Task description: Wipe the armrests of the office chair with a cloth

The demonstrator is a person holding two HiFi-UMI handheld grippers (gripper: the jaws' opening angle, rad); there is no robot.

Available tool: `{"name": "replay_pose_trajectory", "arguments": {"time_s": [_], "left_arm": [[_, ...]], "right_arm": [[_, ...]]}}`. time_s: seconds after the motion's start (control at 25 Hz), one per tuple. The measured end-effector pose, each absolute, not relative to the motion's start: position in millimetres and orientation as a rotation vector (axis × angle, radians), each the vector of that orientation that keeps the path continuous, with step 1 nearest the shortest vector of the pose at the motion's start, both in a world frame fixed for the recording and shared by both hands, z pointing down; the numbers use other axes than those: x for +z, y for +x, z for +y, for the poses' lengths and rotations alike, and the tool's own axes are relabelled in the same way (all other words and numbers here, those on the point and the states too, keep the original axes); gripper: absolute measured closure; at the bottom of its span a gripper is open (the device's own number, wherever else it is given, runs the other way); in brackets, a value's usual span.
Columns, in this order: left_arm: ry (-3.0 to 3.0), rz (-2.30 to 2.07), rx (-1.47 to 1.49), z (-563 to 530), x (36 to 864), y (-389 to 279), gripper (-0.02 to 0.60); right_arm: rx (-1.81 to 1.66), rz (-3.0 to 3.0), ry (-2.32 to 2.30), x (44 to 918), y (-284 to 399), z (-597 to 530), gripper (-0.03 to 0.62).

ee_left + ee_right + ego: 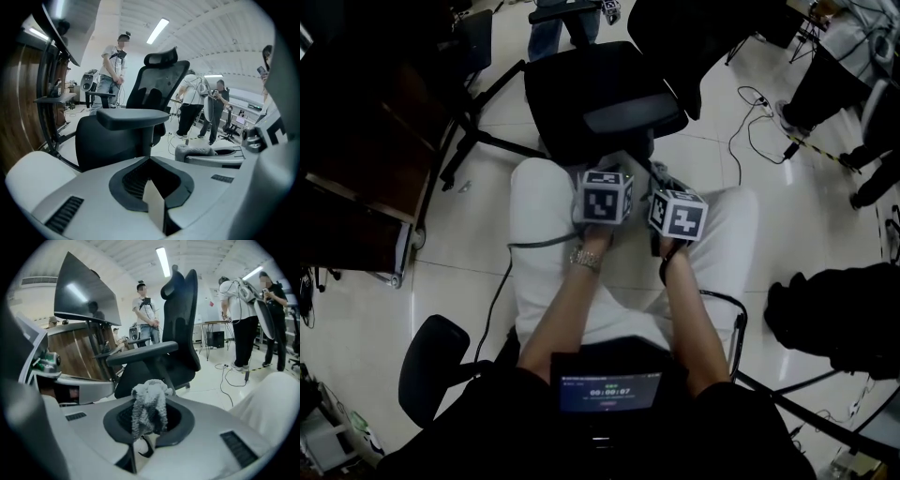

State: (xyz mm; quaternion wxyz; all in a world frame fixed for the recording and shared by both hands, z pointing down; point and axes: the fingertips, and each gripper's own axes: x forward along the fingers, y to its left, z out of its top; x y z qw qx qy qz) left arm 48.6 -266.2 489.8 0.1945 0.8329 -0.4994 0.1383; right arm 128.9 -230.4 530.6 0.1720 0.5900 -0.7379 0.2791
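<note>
Right gripper view shows the right gripper (147, 430), jaws clenched on the cloth (149, 404). The armrest (143, 352) lies straight ahead, apart, its length running crosswise. The left gripper (152, 190) is closed and empty.

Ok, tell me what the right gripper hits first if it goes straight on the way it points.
Probably the near armrest, dead ahead of the right gripper and the cloth in its tongs; depth is hard to judge.

Head looks down; both gripper views face chair (600, 98).
</note>
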Motion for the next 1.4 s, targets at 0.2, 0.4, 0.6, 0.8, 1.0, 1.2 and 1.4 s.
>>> {"name": "replay_pose_trajectory", "arguments": {"time_s": [0.2,0.4,0.6,0.8,1.0,1.2,1.4], "left_arm": [[2.327,-1.397,0.441,-264.0,500.3,54.2,0.580],[2.345,-1.397,0.425,-264.9,495.0,56.4,0.580],[2.335,-1.391,0.436,-264.7,497.0,55.1,0.580],[2.331,-1.387,0.441,-267.5,499.1,54.2,0.579],[2.339,-1.391,0.436,-267.1,499.5,56.5,0.580],[2.338,-1.377,0.440,-264.8,501.0,56.8,0.580],[2.333,-1.382,0.440,-265.5,501.3,55.9,0.580]], "right_arm": [[0.844,-2.034,1.702,536.7,139.2,-229.8,0.545],[0.847,-2.054,1.677,535.0,131.5,-228.4,0.545],[0.833,-2.053,1.638,538.2,127.1,-228.4,0.545],[0.842,-2.064,1.620,539.8,123.2,-230.3,0.545],[0.847,-2.087,1.607,539.3,121.9,-228.7,0.545],[0.839,-2.108,1.595,537.3,116.8,-228.1,0.545],[0.838,-2.127,1.590,535.5,115.1,-228.6,0.545]]}}
